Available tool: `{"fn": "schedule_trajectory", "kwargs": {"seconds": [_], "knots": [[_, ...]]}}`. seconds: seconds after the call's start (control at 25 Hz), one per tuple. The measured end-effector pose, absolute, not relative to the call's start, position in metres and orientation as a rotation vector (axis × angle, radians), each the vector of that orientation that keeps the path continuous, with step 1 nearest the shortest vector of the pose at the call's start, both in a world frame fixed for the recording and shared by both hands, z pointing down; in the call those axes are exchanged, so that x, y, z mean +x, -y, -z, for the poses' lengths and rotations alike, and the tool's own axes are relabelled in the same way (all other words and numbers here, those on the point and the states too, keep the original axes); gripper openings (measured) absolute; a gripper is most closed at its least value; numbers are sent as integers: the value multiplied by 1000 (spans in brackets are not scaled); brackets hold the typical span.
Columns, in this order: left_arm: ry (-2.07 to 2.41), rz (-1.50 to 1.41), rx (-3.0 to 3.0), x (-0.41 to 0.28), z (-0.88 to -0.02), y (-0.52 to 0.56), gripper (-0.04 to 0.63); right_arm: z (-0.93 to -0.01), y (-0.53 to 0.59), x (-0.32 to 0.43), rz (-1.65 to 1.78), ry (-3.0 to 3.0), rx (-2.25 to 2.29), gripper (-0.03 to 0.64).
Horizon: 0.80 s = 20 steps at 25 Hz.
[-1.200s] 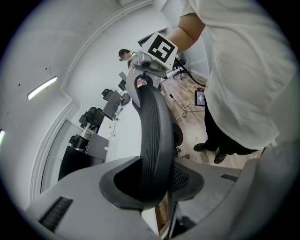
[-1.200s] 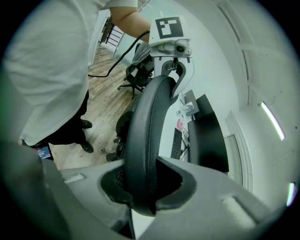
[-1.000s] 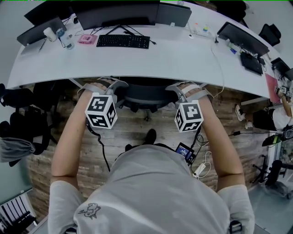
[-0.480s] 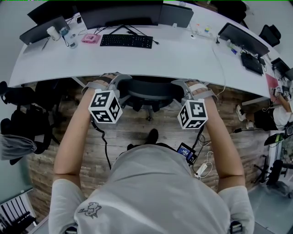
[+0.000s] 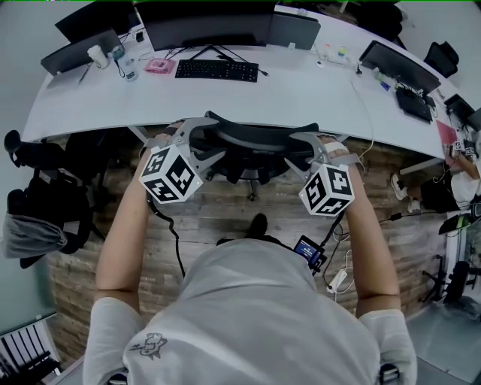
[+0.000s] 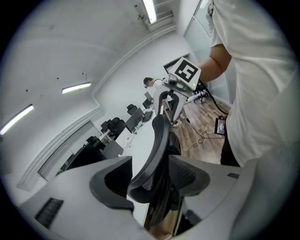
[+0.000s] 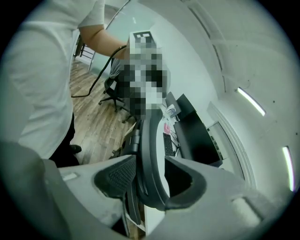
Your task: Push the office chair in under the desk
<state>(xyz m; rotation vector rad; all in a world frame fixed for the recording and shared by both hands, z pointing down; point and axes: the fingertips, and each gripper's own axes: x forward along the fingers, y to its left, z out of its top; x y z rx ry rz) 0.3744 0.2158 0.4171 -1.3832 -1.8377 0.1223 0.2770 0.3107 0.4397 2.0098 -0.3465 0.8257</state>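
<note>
- The left tongs (image 6: 154,180) and the right tongs (image 7: 152,180) are positioned at opposite ends of the backrest rim. This placement is judged to keep a push square and to prevent the seat from swivelling.
- Both pairs of jaws have just been opening. They now stand apart, with the rim between them but not gripped, so a release is judged to be in hand.
- The office chair (image 5: 252,139) is located with its backrest at the near edge of the counter (image 5: 301,94). Contact with the edge cannot be confirmed. The seat is hidden beneath the top, and part of the base is seen on the wooden floor (image 5: 225,218).
- The push is judged to be essentially complete.
- The keyboard (image 5: 218,70) and monitor (image 5: 207,22) are set directly beyond the chair, so it is taken as aligned with that workstation.
</note>
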Motion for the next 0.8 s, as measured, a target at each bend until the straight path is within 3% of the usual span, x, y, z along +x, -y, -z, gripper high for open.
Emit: {"fn": "schedule_trajectory", "kwargs": {"seconds": [0.12, 0.32, 0.44, 0.68, 0.8], "knots": [[1924, -91, -1490, 362, -404, -202, 241, -424, -290, 276, -800, 283, 2121, 180], [2084, -42, -1711, 341, -381, -183, 230, -403, -262, 274, -680, 145, 2372, 51], [2134, 1, -1891, 335, -370, -171, 162, -398, -248, 270, -595, 80, 2524, 5], [2145, 42, -2146, 327, -362, -149, 28, -398, -228, 259, -493, -37, 2774, 5], [2127, 47, -2249, 324, -358, -139, -2, -394, -226, 249, -417, -104, 2855, 4]]}}
